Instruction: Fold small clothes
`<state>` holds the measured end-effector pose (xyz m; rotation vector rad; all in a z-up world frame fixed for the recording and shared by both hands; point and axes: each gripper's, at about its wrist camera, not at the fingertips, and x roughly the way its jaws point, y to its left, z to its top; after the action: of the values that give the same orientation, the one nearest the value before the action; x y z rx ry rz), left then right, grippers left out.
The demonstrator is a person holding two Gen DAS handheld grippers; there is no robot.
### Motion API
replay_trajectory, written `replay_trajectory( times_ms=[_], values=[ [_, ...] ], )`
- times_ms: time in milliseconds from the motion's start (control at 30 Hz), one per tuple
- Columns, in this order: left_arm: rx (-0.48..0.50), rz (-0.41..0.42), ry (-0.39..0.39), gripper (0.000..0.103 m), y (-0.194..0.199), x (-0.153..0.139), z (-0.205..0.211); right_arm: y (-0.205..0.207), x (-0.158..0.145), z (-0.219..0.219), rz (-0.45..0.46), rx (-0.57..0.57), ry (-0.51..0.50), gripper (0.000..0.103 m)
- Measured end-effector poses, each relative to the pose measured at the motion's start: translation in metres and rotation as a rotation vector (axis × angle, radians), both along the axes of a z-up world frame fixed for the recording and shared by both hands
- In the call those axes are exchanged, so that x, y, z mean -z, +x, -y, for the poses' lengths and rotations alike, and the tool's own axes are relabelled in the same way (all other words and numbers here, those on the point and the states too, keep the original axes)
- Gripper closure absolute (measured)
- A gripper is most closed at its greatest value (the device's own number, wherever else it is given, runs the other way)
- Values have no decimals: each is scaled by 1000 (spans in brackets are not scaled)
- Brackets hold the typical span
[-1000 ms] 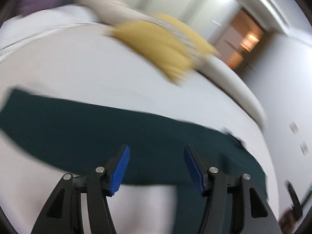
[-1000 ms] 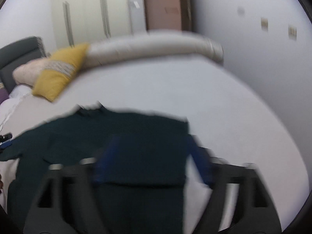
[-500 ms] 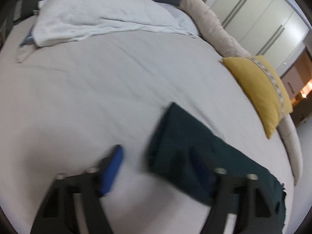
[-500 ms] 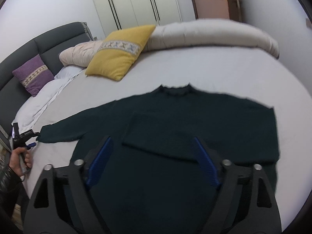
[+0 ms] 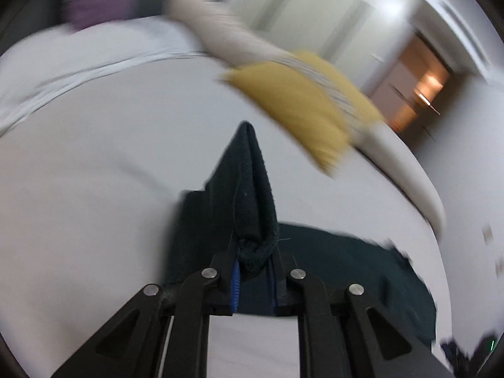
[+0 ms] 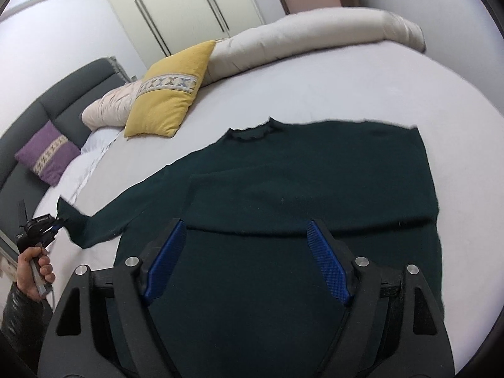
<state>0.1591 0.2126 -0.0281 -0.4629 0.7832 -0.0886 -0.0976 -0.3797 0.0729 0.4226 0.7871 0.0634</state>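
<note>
A dark green sweater point(image 6: 302, 195) lies flat on the white bed point(image 6: 346, 88), its right sleeve folded across the chest. Its left sleeve stretches out to the left. My left gripper point(image 5: 253, 264) is shut on the cuff of that sleeve point(image 5: 242, 189), which stands up between the blue pads; the same gripper shows at the far left of the right wrist view point(image 6: 55, 223). My right gripper point(image 6: 245, 252) is open and empty, hovering above the sweater's lower body.
A yellow pillow point(image 6: 170, 94), a long cream bolster point(image 6: 299, 37) and a purple pillow point(image 6: 47, 154) lie along the bed's far side by a grey headboard point(image 6: 72, 94). Wardrobe doors point(image 6: 189, 9) stand behind. A wall runs on the right.
My left gripper has closed on the sleeve cuff and lifted it off the bed. My right gripper has stayed open over the sweater, moving a little closer.
</note>
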Motion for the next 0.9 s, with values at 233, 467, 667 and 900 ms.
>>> replay_trajectory(
  times_ms=[233,467,667,900],
  values=[
    [345,0,10,88,-8,21,194,2,23,25,-35,26,84,25],
    [421,-101,7,62,-16,73,250,23,51,31,-116,-7,170,25],
    [376,16,-12,32,-40,44,201,61,63,-15,-160,-115,229,25],
    [249,7,-40,33,-34,41,132,114,92,-106,-320,-207,149,59]
  ],
)
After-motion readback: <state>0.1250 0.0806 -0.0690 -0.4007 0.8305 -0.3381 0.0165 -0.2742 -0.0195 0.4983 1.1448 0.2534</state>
